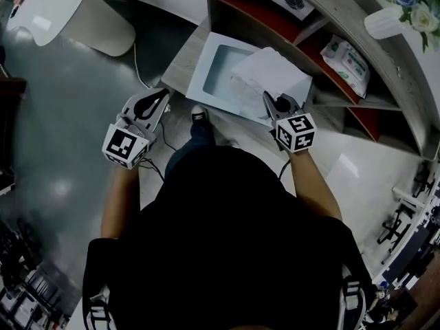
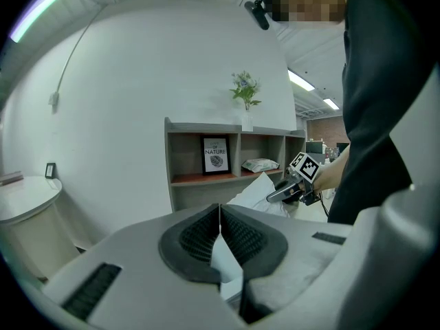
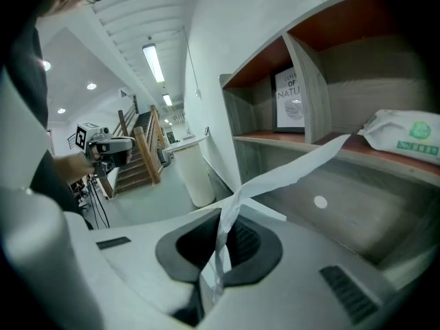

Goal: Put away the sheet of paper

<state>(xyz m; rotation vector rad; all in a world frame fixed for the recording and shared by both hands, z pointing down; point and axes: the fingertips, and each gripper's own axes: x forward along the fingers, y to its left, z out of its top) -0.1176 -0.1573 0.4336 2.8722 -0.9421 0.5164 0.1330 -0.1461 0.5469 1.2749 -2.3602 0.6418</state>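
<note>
Wooden shelving [image 1: 395,74] is standing behind a white box [image 1: 206,67]. Over the box the sheet of paper [image 1: 275,71] is hanging, pinched by the right gripper [image 1: 267,100]; the left gripper [image 1: 163,96] is hovering clenched, empty. Being floppy, the sheet risks snagging the rim and creasing.

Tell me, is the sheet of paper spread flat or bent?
Bent. The right claw is shut on one edge of the sheet of paper, which twists and curves away, not flat.
</note>
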